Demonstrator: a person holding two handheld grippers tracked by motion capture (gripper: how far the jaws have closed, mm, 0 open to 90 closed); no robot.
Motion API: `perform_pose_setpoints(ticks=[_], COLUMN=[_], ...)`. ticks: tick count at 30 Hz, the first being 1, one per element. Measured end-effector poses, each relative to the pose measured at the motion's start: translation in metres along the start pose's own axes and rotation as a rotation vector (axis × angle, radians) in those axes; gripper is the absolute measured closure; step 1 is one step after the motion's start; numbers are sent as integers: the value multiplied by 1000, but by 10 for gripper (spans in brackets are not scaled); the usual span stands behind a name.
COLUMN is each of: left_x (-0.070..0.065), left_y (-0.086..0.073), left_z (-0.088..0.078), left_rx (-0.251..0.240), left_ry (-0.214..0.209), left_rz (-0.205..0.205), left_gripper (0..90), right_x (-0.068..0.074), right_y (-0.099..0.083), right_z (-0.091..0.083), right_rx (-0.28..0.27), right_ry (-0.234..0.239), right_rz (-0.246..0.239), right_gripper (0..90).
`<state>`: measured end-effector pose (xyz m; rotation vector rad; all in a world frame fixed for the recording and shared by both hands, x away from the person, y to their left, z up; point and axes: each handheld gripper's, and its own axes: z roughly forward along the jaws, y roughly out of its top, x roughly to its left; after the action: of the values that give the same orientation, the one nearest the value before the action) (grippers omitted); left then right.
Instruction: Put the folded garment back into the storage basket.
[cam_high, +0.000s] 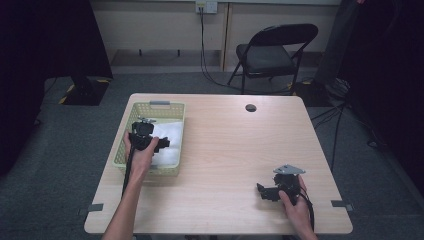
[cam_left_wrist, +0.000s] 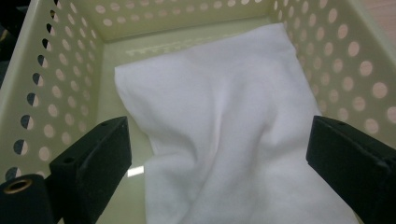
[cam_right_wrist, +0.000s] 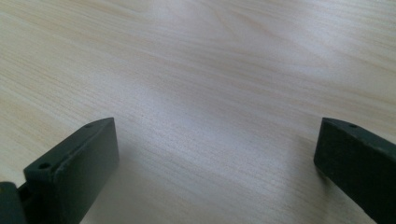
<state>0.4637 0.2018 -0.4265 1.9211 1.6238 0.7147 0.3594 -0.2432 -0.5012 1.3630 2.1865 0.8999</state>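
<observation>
A pale yellow perforated basket (cam_high: 131, 117) stands at the table's left side, with a crumpled white cloth (cam_high: 170, 137) lying inside it. My left gripper (cam_high: 161, 144) hovers over the basket above the cloth. In the left gripper view its jaws stand wide apart over the white cloth (cam_left_wrist: 219, 121), nothing between them, with the basket wall (cam_left_wrist: 60, 84) around. My right gripper (cam_high: 261, 191) rests low near the table's front right. In the right gripper view its jaws are spread wide above the bare wooden tabletop (cam_right_wrist: 210, 84).
A round dark cable hole (cam_high: 251, 107) sits near the table's far edge. A black folding chair (cam_high: 272, 50) stands on the floor behind the table. Cables run across the floor at the right. The wooden tabletop (cam_high: 230, 150) stretches between basket and right gripper.
</observation>
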Motion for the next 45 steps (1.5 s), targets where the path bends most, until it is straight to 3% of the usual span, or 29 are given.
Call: perform_pose_setpoints(ticks=[5,8,11,24,28,34,37,42,45], left_x=[-1,-3,-3,-4,-6,-6,-5,-7,-9], left_y=[-2,-3,-4,-21,-26,-34,-36,-38,-42], left_z=[-5,-10,-14,-27,-30,-32,-36,-43,-46], left_rx=[-1,-5,-7,-50,-36,-37,-46,-44,-45], left_ry=[21,23,26,-38,-31,-24,-40,-66,-51], left_rz=[-17,7,-1,9,21,9,-2,43,57], left_gripper=[78,78,78,62,62,67,70,77,79], right_x=[0,0,0,0,0,0,0,0,0], right_y=[0,0,0,0,0,0,0,0,0], right_z=[0,0,0,0,0,0,0,0,0], right_rx=[0,0,0,0,0,0,0,0,0], right_ry=[0,0,0,0,0,0,0,0,0], right_rz=[0,0,0,0,0,0,0,0,0], right_gripper=[0,0,0,0,0,0,0,0,0])
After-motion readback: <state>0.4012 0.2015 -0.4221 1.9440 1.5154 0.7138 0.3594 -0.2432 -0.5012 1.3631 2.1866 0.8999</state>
